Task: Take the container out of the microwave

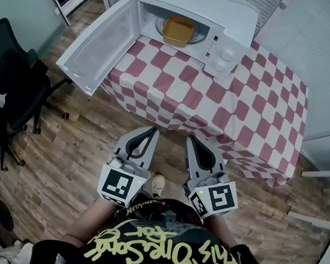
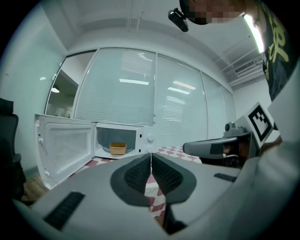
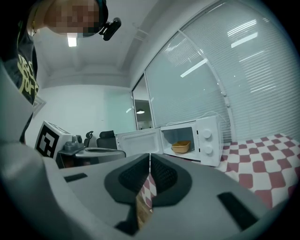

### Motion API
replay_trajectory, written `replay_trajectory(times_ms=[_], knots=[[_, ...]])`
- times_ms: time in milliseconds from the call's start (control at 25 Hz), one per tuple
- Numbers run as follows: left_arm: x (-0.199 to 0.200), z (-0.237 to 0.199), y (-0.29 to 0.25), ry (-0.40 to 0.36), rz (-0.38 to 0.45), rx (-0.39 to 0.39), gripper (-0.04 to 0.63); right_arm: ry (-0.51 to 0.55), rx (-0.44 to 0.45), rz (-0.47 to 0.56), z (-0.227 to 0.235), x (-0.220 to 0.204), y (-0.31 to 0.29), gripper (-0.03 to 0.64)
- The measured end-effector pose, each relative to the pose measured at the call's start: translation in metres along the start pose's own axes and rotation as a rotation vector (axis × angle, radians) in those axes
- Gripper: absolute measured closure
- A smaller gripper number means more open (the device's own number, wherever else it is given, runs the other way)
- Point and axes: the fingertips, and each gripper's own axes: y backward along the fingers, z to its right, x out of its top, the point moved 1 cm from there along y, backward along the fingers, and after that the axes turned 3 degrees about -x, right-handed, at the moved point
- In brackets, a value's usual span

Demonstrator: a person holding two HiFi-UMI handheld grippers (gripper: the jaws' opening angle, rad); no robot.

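- We hold the left claw [image 1: 152, 130] with its two grey jaws pressed together and nothing between them. In the left gripper view its black ribbed pads [image 2: 138, 174] meet along one thin line.
- The right claw [image 1: 192, 139] is also pressed together and empty, and its dark pads [image 3: 165, 176] meet in the right gripper view.
- The two claws lie side by side, just beside each other but apart, both pointing towards the table [image 1: 259, 111] under its red-and-white checked cloth.
- Behind each claw's jaws sits its cube with black-and-white square markers, the left cube [image 1: 122, 187] and the right cube [image 1: 215, 200], close to our black shirt with yellow lettering [image 1: 154, 252].
- Ahead of both claws and well apart from them, the white microwave oven [image 1: 231, 28] stands on the far part of the table.
- Its white door [image 1: 98, 43] hangs wide open. It swings out ahead and to the left of the left claw, past the table's edge.
- The shallow yellow plastic container [image 1: 177, 31] sits inside the microwave's open cavity, straight ahead of the claws. Neither claw touches it.
- Under the claws, and between them and the table, lies a brown wooden plank floor [image 1: 69, 163].
- Far to the left of the left claw stands a black office chair [image 1: 11, 79].
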Motion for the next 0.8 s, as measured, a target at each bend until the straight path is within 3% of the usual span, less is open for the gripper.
replay_trajectory(times_ms=[800], knots=[[0.024,-0.072,-0.088,0.001,0.041,-0.061,0.586,0.035,-0.034,0.008,0.048,0.028,-0.096,0.606]])
